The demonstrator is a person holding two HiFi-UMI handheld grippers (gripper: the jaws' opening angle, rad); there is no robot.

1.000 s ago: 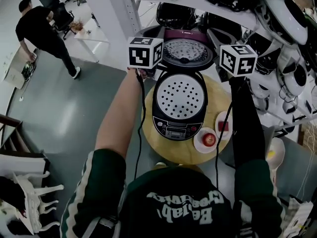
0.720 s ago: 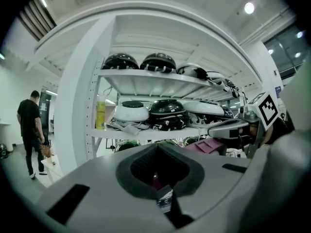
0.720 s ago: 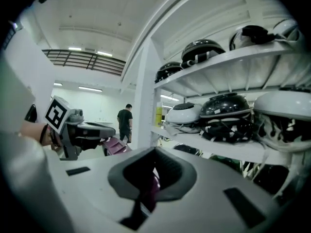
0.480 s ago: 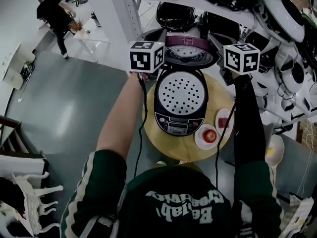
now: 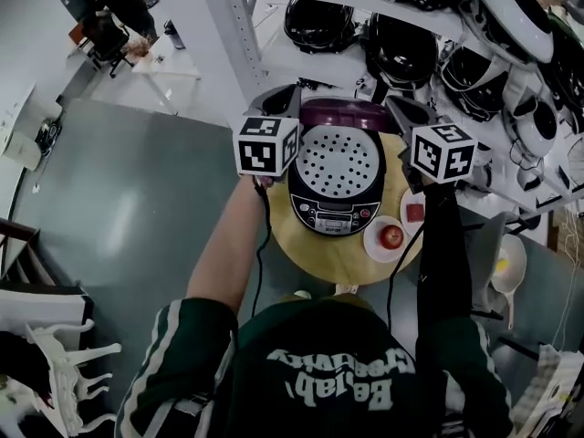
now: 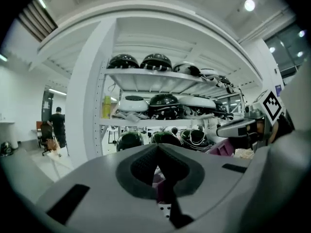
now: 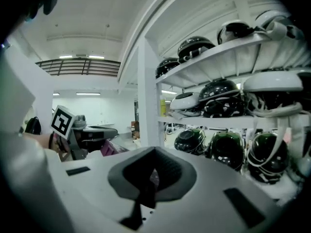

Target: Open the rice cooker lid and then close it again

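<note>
The black rice cooker stands on a round wooden table. A perforated silver plate shows in its open top. The purple lid stands raised at the back and shows its outer shell. My left gripper is at the lid's left side and my right gripper at its right side. In the left gripper view the jaws meet at the tips, with a sliver of purple lid to the right. The right gripper's jaws are also together, holding nothing.
A white plate with a red apple and a second small plate sit right of the cooker. White shelves behind the table hold several black and white cookers. A white chair stands at the lower left.
The lid has swung forward from wide open: its perforated inner face no longer shows and its purple shell does. Both grippers stayed beside it. The person in the background walked away.
</note>
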